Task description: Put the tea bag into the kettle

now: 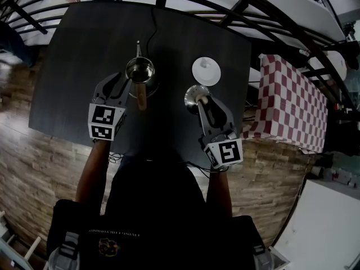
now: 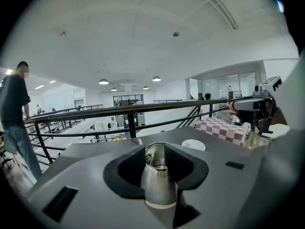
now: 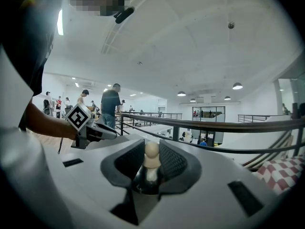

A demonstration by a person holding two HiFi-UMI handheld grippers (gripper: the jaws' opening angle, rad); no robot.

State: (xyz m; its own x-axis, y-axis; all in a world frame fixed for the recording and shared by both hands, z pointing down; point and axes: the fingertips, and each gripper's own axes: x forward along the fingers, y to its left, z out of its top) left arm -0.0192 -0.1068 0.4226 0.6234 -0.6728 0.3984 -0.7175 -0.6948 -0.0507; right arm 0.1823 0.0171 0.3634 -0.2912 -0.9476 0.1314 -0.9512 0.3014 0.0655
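My left tool point(image 1: 119, 83) stands apart just left of the open kettle point(image 1: 139, 71) on the counter point(image 1: 73, 66), right tool point(image 1: 204, 100) clamped on the lid point(image 1: 192, 94) knob.
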